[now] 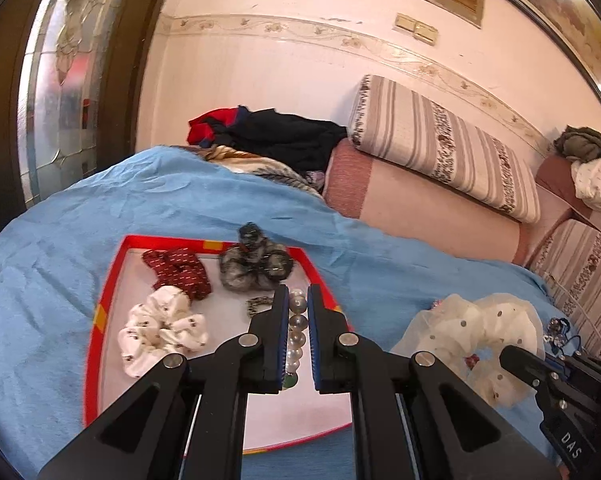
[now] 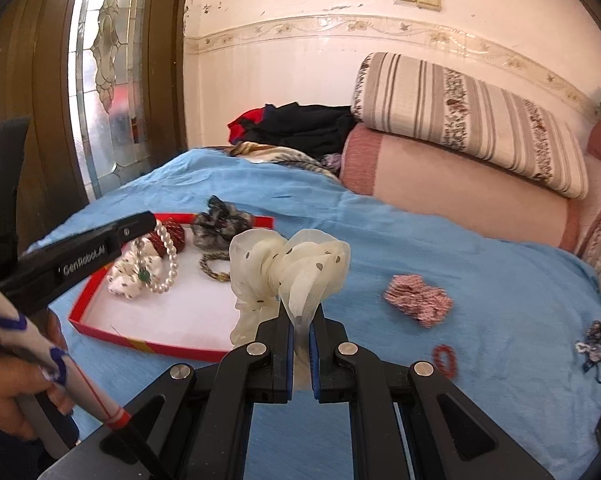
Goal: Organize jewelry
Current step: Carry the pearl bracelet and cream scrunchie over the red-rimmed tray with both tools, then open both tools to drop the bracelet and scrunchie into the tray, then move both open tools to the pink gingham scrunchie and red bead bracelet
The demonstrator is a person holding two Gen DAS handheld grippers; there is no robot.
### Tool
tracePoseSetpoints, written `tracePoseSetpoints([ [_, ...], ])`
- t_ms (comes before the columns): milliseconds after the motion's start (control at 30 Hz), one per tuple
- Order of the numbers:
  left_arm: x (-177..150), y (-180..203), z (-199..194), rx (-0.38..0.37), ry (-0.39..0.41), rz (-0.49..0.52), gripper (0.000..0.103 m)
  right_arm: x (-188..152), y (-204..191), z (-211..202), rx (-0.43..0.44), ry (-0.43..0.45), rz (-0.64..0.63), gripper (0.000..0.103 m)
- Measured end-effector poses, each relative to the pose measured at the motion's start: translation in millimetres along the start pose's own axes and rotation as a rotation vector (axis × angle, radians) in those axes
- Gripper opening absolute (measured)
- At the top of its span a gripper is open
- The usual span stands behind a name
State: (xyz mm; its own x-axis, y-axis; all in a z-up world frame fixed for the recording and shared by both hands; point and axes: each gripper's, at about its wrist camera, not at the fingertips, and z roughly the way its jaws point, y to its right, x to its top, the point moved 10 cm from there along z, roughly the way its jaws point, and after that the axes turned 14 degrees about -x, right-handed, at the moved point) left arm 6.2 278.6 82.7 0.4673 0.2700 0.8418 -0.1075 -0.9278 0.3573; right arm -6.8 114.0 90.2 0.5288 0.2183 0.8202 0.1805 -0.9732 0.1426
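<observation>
My left gripper (image 1: 297,294) is shut on a pearl necklace (image 1: 296,332) that runs between its blue pads. It hangs over a red-rimmed tray (image 1: 112,280) with a white floor, lying on the blue bedspread. In the right wrist view the pearl necklace (image 2: 168,256), with a green bead, dangles from the left gripper (image 2: 150,220) above the tray (image 2: 100,328). My right gripper (image 2: 302,312) is shut on a cream sheer dotted scrunchie (image 2: 288,260), held up just right of the tray. In the left wrist view the cream scrunchie (image 1: 472,332) and the right gripper (image 1: 508,356) show at lower right.
The tray holds a dark red scrunchie (image 1: 180,272), a white spotted scrunchie (image 1: 160,328), a grey fuzzy scrunchie (image 1: 252,264) and a braided band (image 2: 212,268). A pink scrunchie (image 2: 418,300), a red hair tie (image 2: 444,360) and a dark beaded piece (image 2: 594,344) lie on the bedspread. Cushions and clothes are behind.
</observation>
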Motion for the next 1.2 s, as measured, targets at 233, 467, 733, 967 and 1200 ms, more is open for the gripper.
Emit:
tracePoseSetpoints([
  [233, 2, -37, -9, 0.059, -0.003, -0.043, 0.009, 15, -28, 20, 0.093, -0.044, 0.045, 0.007],
  [467, 2, -63, -10, 0.101, -0.016, -0.095, 0.009, 22, -51, 47, 0.155, -0.1, 0.09, 0.007],
  [733, -3, -67, -1, 0.102, -0.052, -0.109, 0.009, -5, -73, 93, 0.176, -0.23, 0.101, 0.007],
  [967, -11, -57, 14, 0.091, -0.098, -0.095, 0.009, -37, -97, 115, 0.189, -0.336, 0.027, 0.011],
  [1200, -7, -52, 16, 0.082, -0.08, -0.105, 0.029, -27, -75, 94, 0.218, -0.293, 0.04, 0.04],
])
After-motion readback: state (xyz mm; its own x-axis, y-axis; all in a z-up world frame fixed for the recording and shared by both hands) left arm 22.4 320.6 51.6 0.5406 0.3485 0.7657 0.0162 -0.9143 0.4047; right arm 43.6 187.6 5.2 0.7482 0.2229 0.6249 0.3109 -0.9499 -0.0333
